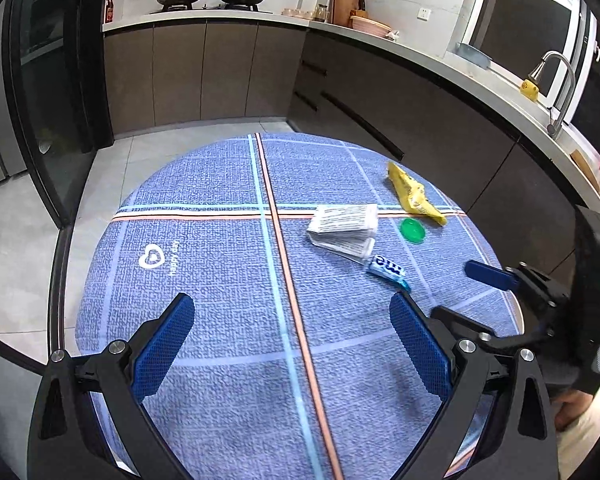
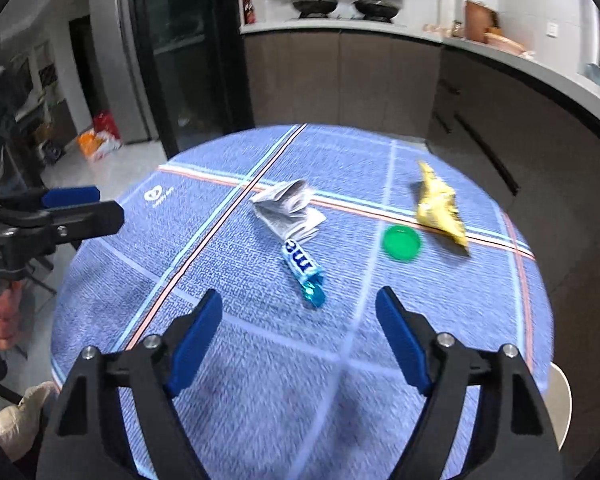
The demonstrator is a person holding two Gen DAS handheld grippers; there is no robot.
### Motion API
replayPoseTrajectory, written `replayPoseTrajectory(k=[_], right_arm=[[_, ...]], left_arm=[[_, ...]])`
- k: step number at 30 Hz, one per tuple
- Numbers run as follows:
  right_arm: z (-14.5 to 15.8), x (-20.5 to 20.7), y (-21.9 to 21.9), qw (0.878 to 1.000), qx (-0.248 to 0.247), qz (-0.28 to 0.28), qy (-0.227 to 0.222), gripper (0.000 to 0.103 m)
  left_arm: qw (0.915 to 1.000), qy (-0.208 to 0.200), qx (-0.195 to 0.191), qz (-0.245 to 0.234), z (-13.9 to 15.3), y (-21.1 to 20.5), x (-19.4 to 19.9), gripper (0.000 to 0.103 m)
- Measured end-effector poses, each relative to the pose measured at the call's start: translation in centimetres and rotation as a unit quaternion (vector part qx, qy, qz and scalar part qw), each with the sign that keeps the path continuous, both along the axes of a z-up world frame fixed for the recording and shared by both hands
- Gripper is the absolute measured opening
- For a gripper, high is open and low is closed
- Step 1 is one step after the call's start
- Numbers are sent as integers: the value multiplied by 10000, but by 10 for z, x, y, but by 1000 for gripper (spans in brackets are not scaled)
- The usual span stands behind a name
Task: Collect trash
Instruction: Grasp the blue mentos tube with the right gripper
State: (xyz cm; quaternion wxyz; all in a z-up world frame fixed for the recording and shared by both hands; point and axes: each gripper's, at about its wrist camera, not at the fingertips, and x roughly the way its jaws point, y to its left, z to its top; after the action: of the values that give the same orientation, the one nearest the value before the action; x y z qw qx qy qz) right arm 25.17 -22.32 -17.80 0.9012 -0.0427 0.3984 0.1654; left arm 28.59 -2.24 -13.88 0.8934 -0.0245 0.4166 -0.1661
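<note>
Left wrist view: left tool (image 1: 292,334) was open, nothing between its blue pads, hanging over the round worktop (image 1: 220,280) with the blue plaid cloth. Landmark = folded paper leaflet (image 1: 344,230), lying flat past the tool, right of the orange stripe. Blue candy wrapper (image 1: 388,270) touched the leaflet's near right corner. Green cap (image 1: 413,230) sat just right of the leaflet, apart from it. Yellow crumpled wrapper (image 1: 414,194) lay beyond the cap, up and right of the leaflet. Right tool (image 1: 488,276) poked in from the right edge, one blue finger visible, right of the candy wrapper.

Right wrist view (some blur): right tool (image 2: 298,332) was open, jaws empty, above the worktop (image 2: 220,360). Leaflet (image 2: 288,208) ahead; candy wrapper (image 2: 304,272) ran from its near edge toward the tool, end-on between the finger lines but not touched. Cap (image 2: 402,242) right of the leaflet, yellow wrapper (image 2: 440,208) just beyond the cap. Left tool (image 2: 72,204) showed far left of the leaflet, with a hand (image 2: 4,320) below it.
</note>
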Motion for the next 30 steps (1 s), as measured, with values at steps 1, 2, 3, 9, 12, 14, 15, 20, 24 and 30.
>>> replayPoseTrajectory(k=[1,2,3,9,12,14,15,20,24,30], right_arm=[[-4,7,4,9999,-41,58,78,74],[-7,12,8,9998,-91,109,133,72],[-10,16,10,9996,-141,159,166,72],[-25,39,21,9980,-401,306,390,59],[-29,45,23,9975,-434,356,432,54],[-30,48,25,9971,-452,400,454,48],[-30,50,26,9970,-460,415,465,44],[-34,55,27,9964,-441,457,561,25],[-36,55,26,9967,-365,461,550,22],[-36,51,27,9972,-295,496,465,43]], left_arm=[[10000,10,14,8,-1,0,2,94],[10000,26,30,13,-3,1,6,94],[10000,37,42,10,-5,1,8,94],[9999,83,138,9,-14,1,22,94],[9999,114,120,13,-17,2,28,94],[9998,134,133,9,-19,2,32,94],[9998,146,142,4,-20,2,34,94],[9997,149,179,4,-24,3,39,94],[9997,182,144,7,-26,4,43,94],[9997,137,168,-73,-24,-3,48,94]])
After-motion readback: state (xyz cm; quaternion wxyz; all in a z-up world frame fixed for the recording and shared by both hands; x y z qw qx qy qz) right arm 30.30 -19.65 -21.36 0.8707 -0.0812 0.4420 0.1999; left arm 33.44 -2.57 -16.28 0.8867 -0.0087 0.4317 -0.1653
